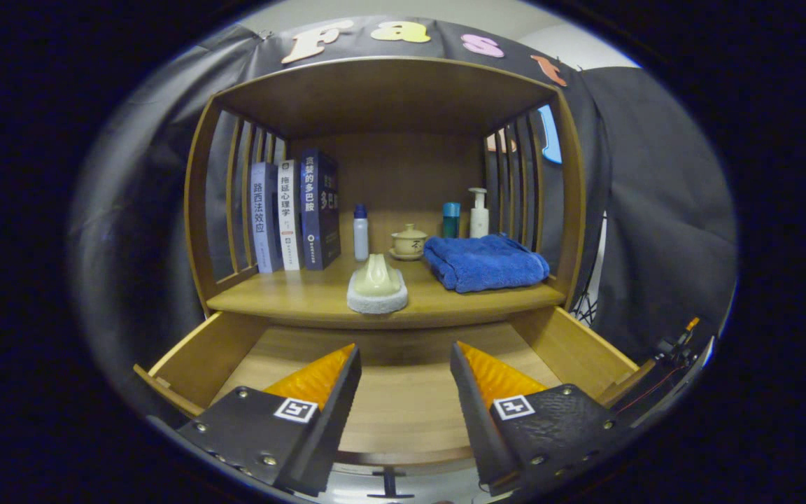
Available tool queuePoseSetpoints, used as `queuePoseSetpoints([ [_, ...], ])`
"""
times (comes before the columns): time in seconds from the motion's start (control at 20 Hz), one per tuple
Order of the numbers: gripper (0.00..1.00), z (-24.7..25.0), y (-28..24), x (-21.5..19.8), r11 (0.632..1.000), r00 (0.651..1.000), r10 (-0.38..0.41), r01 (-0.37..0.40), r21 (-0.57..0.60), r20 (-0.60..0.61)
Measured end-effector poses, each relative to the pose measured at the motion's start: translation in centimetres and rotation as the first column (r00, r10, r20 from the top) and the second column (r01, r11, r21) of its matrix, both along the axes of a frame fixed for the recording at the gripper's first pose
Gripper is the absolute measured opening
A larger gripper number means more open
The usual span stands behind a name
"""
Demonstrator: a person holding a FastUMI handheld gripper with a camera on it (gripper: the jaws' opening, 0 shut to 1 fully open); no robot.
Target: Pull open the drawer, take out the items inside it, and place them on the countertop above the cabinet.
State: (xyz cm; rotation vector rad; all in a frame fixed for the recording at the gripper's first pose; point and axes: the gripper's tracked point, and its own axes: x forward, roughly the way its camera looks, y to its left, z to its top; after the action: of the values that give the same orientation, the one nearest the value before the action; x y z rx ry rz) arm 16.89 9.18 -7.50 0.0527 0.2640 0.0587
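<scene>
The wooden drawer [200,353] under the cabinet stands pulled out, and the part of its floor that I see between the fingers is bare wood. My gripper [404,357] hangs open above the drawer's front part with nothing between its fingers. On the countertop [305,297] above the drawer rests a pale green object on a white base [377,283], near the front edge. A folded blue towel [483,261] lies on the countertop to its right. Both are beyond the fingers.
At the back of the countertop stand three books [294,213], a small white bottle with a blue cap [361,232], a lidded tea cup [408,242], a teal bottle [450,220] and a white pump bottle [478,213]. Slatted wooden sides enclose the shelf.
</scene>
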Motion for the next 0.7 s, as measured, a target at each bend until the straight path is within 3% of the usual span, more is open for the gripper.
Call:
queuePoseSetpoints([
  [0.5, 0.77, -1.3, -1.6, -3.9, 0.996, 0.999, -0.038, 0.035, 0.087, 0.034],
  [0.7, 0.77, -1.9, -1.1, -5.7, 0.998, 0.999, -0.003, 0.001, 0.064, 0.043],
])
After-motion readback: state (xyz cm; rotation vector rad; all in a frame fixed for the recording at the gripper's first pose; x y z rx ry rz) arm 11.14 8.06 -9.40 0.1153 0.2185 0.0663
